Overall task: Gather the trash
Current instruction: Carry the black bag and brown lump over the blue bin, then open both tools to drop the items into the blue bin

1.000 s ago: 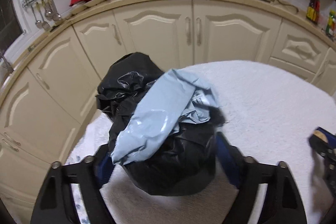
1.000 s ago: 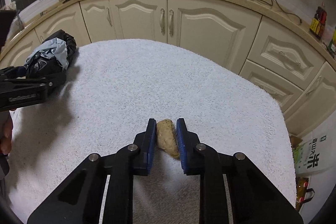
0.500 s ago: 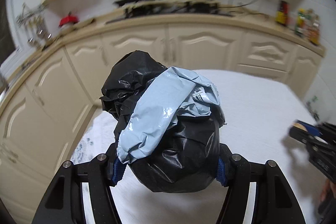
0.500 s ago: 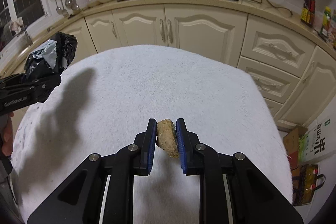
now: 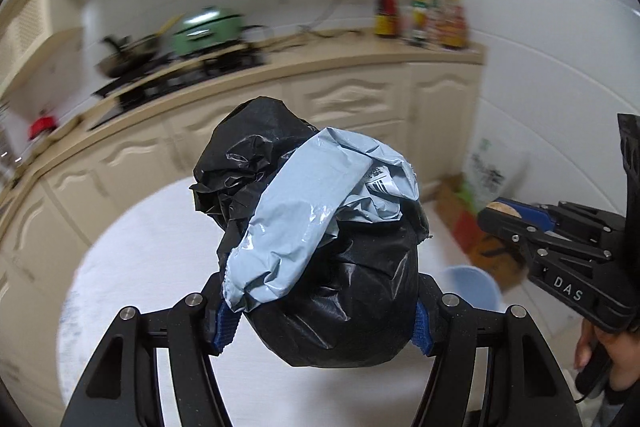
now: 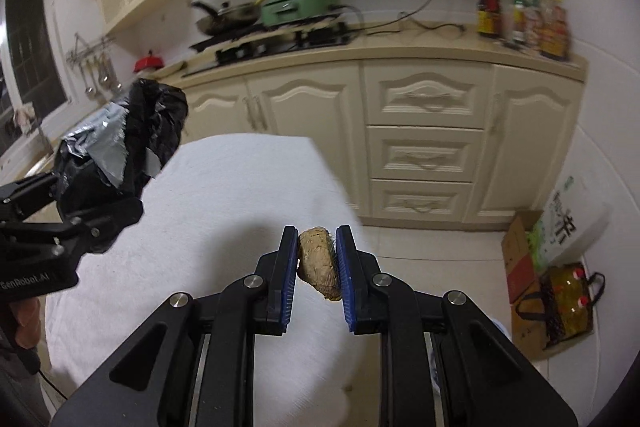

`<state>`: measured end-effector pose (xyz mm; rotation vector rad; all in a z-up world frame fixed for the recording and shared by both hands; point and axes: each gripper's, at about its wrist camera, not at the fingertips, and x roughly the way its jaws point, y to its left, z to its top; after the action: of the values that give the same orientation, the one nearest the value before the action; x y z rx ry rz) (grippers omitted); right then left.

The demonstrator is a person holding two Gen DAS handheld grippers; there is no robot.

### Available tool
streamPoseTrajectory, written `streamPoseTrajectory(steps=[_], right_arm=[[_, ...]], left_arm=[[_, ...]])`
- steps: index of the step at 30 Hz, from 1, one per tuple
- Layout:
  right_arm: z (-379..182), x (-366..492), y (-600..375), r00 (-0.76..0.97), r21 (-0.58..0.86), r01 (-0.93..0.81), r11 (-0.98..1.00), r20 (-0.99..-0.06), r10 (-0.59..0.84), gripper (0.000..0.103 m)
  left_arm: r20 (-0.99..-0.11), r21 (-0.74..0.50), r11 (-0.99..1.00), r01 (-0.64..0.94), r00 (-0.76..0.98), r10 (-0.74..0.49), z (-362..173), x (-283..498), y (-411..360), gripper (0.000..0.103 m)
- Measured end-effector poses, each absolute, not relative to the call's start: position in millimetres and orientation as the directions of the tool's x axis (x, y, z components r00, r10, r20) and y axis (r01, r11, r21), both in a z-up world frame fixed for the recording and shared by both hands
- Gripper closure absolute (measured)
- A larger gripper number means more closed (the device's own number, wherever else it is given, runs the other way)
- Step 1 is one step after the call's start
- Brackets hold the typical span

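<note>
A crumpled black bag bundle wrapped with pale blue plastic sits between the blue pads of my left gripper, which is shut on it above the white towel-covered table. From the right wrist view the same bundle hangs at the left. My right gripper is shut on a tan fibrous lump, held past the table's right edge. In the left wrist view that right gripper shows at the right with the lump at its tip.
A pale blue bin stands on the floor beyond the table's right side. A cardboard box and bags sit by the wall. Cream cabinets run behind, with a green pot and bottles on the counter. A hand grips the right handle.
Both grippers rose off the table and swung right with their loads still held. The floor, the box and the blue bin have come into view.
</note>
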<state>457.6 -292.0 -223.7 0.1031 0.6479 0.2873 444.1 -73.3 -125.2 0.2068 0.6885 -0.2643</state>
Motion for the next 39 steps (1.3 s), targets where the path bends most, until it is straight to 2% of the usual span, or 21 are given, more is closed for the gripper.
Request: streamPoseTrajectory(steps=[6,11,18,24,27,31,39], right_arm=[[-245,418,-391,0.788,0.234,-0.080,0.969,-0.580,0.206,0.084],[-289,403,-462,0.778,0.294,0.039,0.955,-0.609,0.155,0.084],[-373,410,-541,0.731,0.374,0.183,0.909,-0.670,0.128,0.084],[-434,423,-582,0.689,0.411,0.259,0.874,-0.713,0.131,0.084],[-455,429,-593,0.676,0.420,0.281,0.863,-0.725,0.133,0.084],[-478,433,-601,0.662,0.432,0.306,0.848,-0.737,0.137,0.084],[-507,448,-605,0.647,0.456,0.326,0.828,-0.746,0.156,0.084]], left_arm=[[-0.695,0.096,0.883,0.460,0.666,-0.271,-146,453,-180,0.040],[-0.762,0.101,0.826,0.555,0.577,-0.294,-198,485,-264,0.040],[-0.854,0.094,0.801,0.592,0.461,-0.240,-282,550,-354,0.040],[-0.889,0.098,0.783,0.614,0.408,-0.208,-336,588,-423,0.038],[-0.900,0.093,0.790,0.605,0.390,-0.193,-362,613,-447,0.035],[-0.893,0.126,0.810,0.573,0.421,-0.159,-385,639,-454,0.017],[-0.884,0.157,0.837,0.524,0.453,-0.117,-403,631,-448,0.016]])
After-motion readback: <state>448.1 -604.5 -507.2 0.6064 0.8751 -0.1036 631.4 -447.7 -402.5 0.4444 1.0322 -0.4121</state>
